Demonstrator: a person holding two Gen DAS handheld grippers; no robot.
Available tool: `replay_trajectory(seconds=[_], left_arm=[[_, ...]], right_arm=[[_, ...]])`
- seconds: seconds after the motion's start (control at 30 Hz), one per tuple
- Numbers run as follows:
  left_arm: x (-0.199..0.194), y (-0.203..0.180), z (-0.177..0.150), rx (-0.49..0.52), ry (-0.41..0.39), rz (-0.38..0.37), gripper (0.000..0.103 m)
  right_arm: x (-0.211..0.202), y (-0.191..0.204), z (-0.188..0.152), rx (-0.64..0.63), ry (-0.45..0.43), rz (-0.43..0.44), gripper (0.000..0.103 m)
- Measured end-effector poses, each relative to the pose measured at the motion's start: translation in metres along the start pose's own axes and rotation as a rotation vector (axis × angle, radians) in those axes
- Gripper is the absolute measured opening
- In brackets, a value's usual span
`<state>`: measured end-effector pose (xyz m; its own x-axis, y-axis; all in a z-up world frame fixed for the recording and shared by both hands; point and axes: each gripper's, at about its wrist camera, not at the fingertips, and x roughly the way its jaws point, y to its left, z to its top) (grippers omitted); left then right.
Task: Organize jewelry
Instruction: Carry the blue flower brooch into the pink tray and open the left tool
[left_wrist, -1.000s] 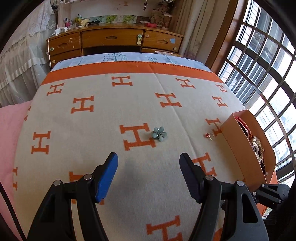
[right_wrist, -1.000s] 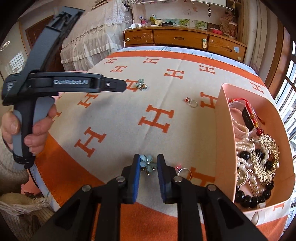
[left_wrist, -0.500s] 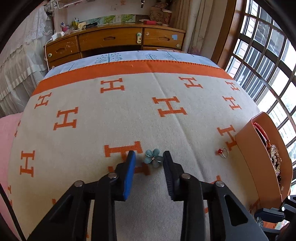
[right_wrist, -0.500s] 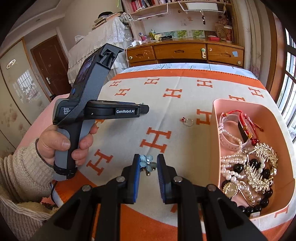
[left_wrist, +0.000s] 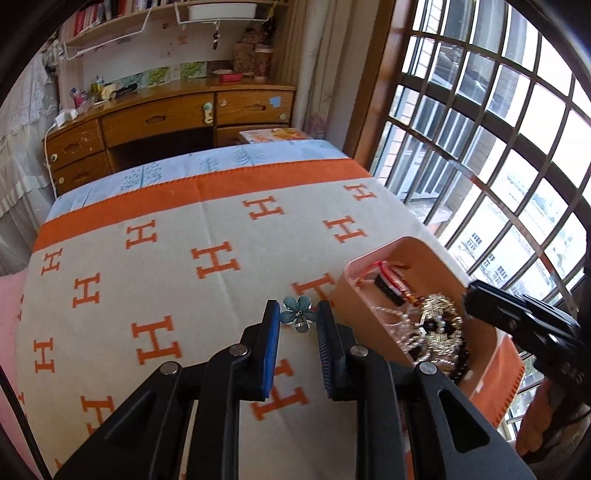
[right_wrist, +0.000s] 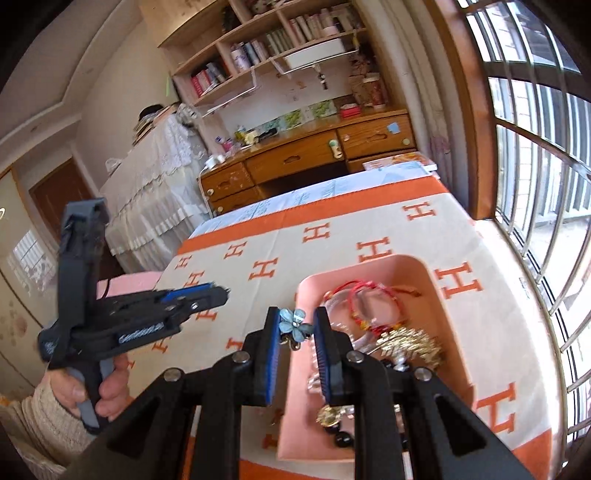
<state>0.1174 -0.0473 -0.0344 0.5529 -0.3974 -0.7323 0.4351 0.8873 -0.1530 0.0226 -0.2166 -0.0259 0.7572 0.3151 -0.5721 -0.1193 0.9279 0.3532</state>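
Blue flower brooch (left_wrist: 298, 319) | pinched in left gripper (left_wrist: 297, 325) fingers, frame centre, above the bed blanket (left_wrist: 147, 266) beside the pink box (left_wrist: 369, 295) | second blue flower (right_wrist: 293, 326) clamped in right gripper (right_wrist: 295, 328), over the box's near-left rim | box already holds beads, bracelets | both flowers not yet dropped in.
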Motion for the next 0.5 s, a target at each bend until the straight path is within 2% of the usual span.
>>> replay_trajectory(seconds=[0.17, 0.37, 0.5], left_arm=[[0.004, -0.045, 0.023, 0.057, -0.004, -0.054, 0.018], [0.04, -0.079, 0.033, 0.079, 0.067, -0.081, 0.018], [0.057, -0.089, 0.029, 0.081, 0.103, -0.077, 0.018]], right_arm=[[-0.002, -0.036, 0.022, 0.085, -0.028, -0.065, 0.018], [0.009, -0.068, 0.031, 0.173, -0.004, -0.039, 0.018], [0.018, -0.072, 0.029, 0.172, 0.021, -0.033, 0.019]])
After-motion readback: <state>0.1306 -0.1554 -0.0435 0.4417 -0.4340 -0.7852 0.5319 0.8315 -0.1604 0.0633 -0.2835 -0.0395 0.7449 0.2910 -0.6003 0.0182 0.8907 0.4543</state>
